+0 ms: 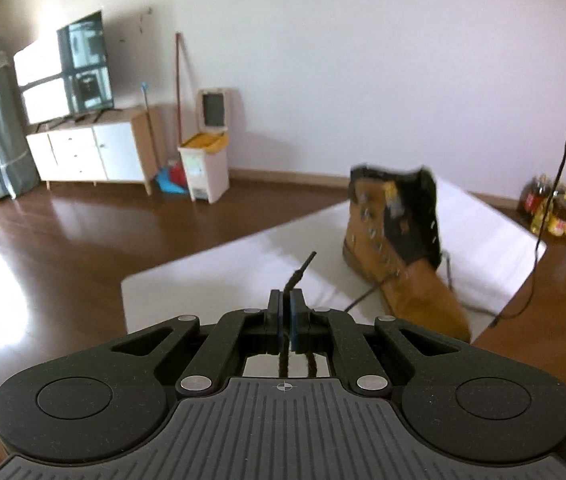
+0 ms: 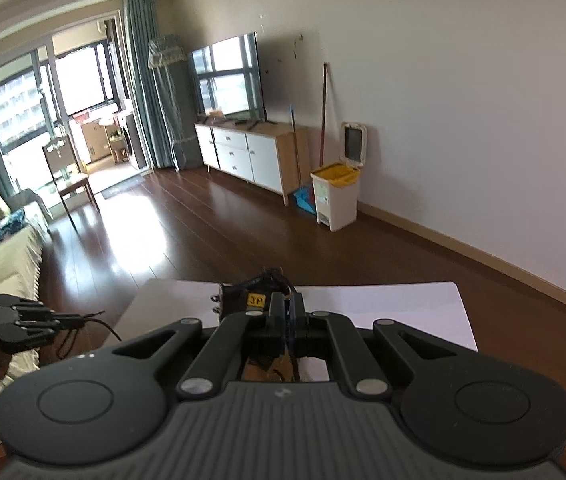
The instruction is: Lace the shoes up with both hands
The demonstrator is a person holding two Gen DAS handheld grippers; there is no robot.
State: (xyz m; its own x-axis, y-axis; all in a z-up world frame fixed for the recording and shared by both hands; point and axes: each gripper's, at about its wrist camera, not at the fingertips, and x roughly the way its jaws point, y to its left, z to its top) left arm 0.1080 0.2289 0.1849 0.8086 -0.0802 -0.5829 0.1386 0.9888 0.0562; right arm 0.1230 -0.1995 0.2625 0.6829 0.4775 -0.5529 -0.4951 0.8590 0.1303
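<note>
A tan boot (image 1: 387,240) with a black collar stands on the white table (image 1: 203,272), blurred in the left wrist view. My left gripper (image 1: 286,296) is shut on one dark lace (image 1: 303,270), whose stiff tip sticks out past the fingers. A second lace strand (image 1: 563,160) rises from the boot toward the upper right edge. In the right wrist view my right gripper (image 2: 287,304) is shut, and a thin lace strand (image 2: 295,360) runs between its fingers. The boot (image 2: 239,300) lies just beyond them. The left gripper (image 2: 83,322) shows at the far left, raised beside the table.
Dark wooden floor surrounds the table. A white bin (image 2: 335,196) with a yellow liner and a TV cabinet (image 2: 251,156) stand against the far wall. Several bottles (image 1: 555,212) sit on the floor to the right. A sofa (image 2: 3,248) and a chair (image 2: 67,176) are on the left.
</note>
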